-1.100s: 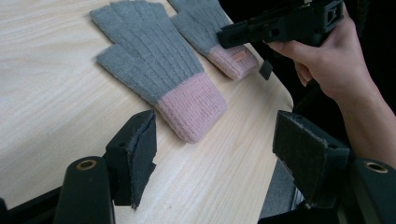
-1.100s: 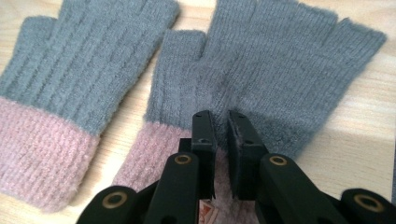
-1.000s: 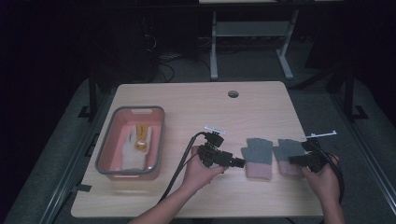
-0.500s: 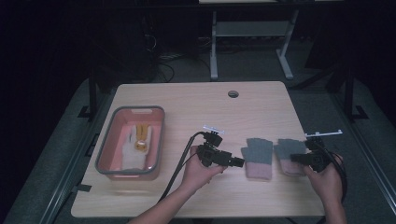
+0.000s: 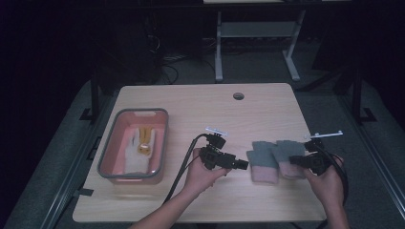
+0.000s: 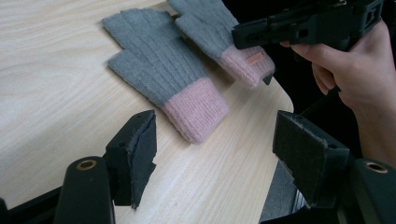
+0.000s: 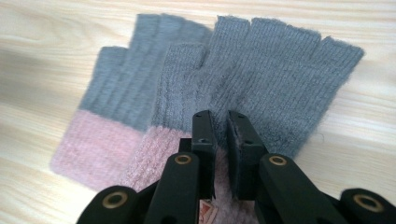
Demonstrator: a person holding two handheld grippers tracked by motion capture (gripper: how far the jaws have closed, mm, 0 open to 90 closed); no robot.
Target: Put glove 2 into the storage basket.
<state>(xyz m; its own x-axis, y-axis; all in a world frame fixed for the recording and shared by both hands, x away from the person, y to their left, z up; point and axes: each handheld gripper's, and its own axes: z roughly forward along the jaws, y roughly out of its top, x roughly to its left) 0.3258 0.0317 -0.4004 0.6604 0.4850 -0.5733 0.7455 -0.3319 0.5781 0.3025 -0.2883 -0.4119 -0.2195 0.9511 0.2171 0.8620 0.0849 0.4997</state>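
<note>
On the worktop (image 5: pixel 267 109), two grey fingerless gloves lie side by side. The right glove (image 7: pixel 275 84) is pinched at its pink cuff by the clenched right hand-held gripper (image 7: pixel 220 135); its neighbour, the left glove (image 6: pixel 159 70), could be dragged along where they overlap. The left hand-held gripper (image 6: pixel 215 149) is held released just short of the left glove's cuff.

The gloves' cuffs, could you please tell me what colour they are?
Pink, on grey gloves; clearest in the left gripper view.

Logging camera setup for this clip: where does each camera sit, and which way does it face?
High view: above the table's near edge, looking forward and down; forearms, left gripper, right gripper.
Left gripper view: between open jaws, facing the near glove; the other hand shows.
Right gripper view: along shut jaws pinching the far glove.
All share both gloves.
</note>
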